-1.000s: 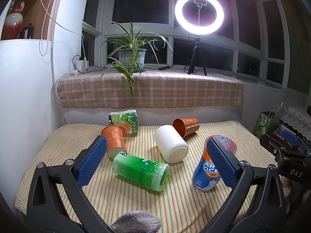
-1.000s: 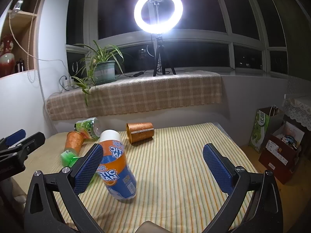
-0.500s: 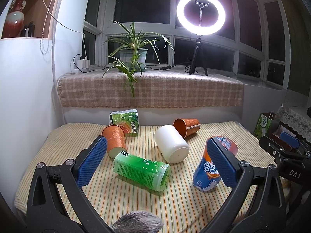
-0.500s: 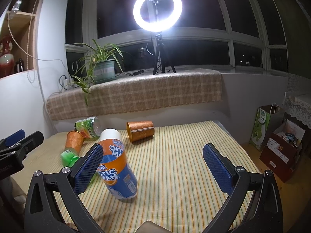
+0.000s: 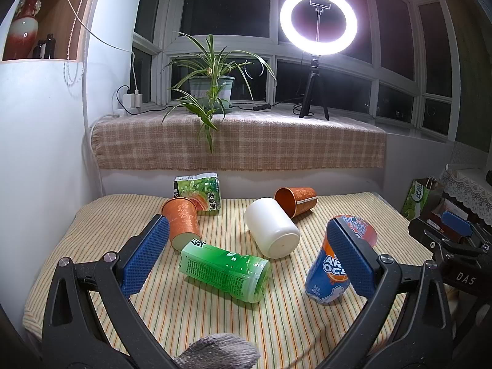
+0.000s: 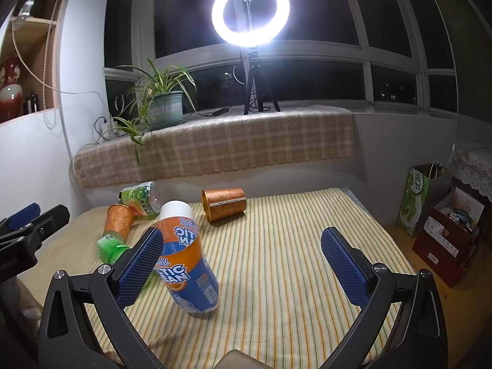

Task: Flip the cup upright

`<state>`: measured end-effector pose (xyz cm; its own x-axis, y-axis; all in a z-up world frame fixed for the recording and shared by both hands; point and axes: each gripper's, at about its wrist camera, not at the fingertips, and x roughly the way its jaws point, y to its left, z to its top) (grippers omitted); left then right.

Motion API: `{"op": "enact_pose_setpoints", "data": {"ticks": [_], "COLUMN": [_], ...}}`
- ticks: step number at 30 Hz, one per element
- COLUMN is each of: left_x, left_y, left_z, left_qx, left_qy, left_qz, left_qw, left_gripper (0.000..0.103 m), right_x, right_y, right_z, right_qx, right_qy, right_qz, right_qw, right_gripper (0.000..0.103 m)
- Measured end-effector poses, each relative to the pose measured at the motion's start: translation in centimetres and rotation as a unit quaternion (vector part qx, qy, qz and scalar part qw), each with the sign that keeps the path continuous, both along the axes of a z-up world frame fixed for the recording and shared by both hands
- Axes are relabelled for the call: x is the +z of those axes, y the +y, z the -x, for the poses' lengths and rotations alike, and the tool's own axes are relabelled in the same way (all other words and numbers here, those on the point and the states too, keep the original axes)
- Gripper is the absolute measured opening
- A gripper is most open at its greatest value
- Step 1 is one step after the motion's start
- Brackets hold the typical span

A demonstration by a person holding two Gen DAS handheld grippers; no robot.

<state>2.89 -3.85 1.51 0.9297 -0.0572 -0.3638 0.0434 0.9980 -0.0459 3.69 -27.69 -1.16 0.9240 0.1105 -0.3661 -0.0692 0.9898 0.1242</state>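
On the striped cloth of the table [image 5: 307, 323] lie many cups and bottles. Behind it runs a long sill with a checked cloth [image 5: 240, 141], and on that stand a bright ring light [image 5: 318, 26] and a potted plant [image 5: 212, 90].

Both grippers are big and black with blue pads. Left gripper [image 5: 247, 261] hangs over the near part of the table with its jaws wide apart, holding nothing. Right gripper [image 6: 243, 264] is also spread wide and holds nothing.

Next comes the green bottle [image 5: 224, 270], lying on its side between the left gripper's pads. Beside it, farther back, a white cup [image 5: 272, 227] lies on its side with its bottom toward us. The blue and orange cup [image 6: 186, 258] stands on its base but leans over, just beside the right gripper's left pad [image 6: 140, 272]. It sits near the table's middle.

Smaller still, one orange cup [image 5: 181, 223] lies tipped by the green bottle's end, and another orange cup [image 5: 296, 200] lies at the back. A green packet [image 5: 198, 193] sits by the back edge.
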Motion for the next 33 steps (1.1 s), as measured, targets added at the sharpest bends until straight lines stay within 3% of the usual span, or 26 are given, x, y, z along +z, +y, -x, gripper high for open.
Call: {"op": "enact_pose_setpoints", "data": {"ticks": [33], "left_x": [-0.01], "left_y": [0.23], "left_z": [-0.05], "left_qx": [0.000], "left_qy": [0.002], "left_qz": [0.002], "left_qw": [1.0000], "left_gripper": [0.103], "right_x": [-0.06], "right_y": [-0.18], "right_z": [-0.22], "right_qx": [0.002], "right_qy": [0.005], "right_qz": [-0.002], "right_qw": [1.000], "right_gripper": [0.102]}}
